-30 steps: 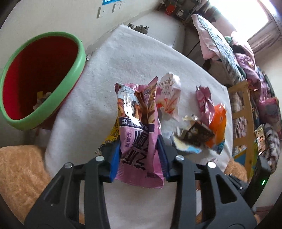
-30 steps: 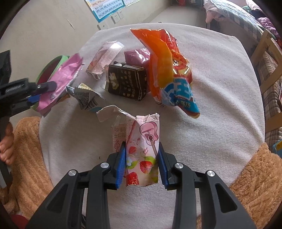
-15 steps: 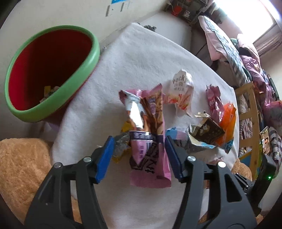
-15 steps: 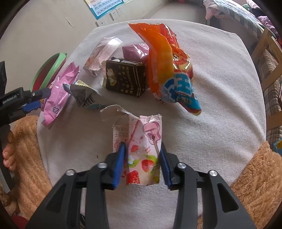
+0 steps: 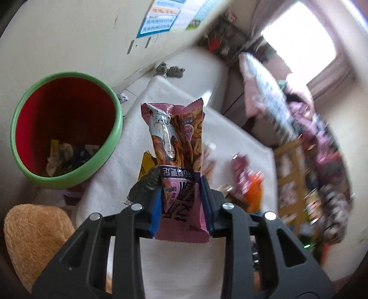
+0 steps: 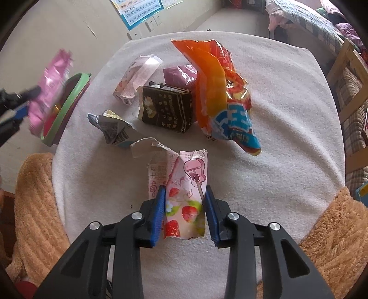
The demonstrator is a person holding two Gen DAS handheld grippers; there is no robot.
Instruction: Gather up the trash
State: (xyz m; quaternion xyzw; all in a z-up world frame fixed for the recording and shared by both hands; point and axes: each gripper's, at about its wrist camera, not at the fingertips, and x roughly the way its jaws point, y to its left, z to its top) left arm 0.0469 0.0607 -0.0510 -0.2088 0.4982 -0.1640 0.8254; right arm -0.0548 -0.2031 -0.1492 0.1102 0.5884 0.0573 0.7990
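My left gripper (image 5: 181,202) is shut on a pink snack wrapper (image 5: 179,161) and holds it upright in the air, right of the red bin with a green rim (image 5: 110,147). The right wrist view shows that wrapper (image 6: 49,87) beside the bin (image 6: 69,108). My right gripper (image 6: 184,207) is shut on a pink strawberry wrapper (image 6: 184,184) on the white-covered table (image 6: 276,161). A silver torn wrapper (image 6: 112,128), a black carton (image 6: 165,108), an orange chip bag (image 6: 220,96), a purple packet (image 6: 179,73) and a pale pink wrapper (image 6: 138,76) lie beyond it.
The bin holds several scraps at its bottom (image 5: 64,156). A brown fuzzy cushion (image 6: 34,207) edges the table at left and right. A wooden chair (image 6: 349,69) and a bed (image 6: 310,18) stand at the right. A wall with posters (image 6: 142,9) is behind.
My left gripper opened briefly, then shut again on the pink snack wrapper and lifted it toward the bin. My right gripper stays on the strawberry wrapper, barely moved.
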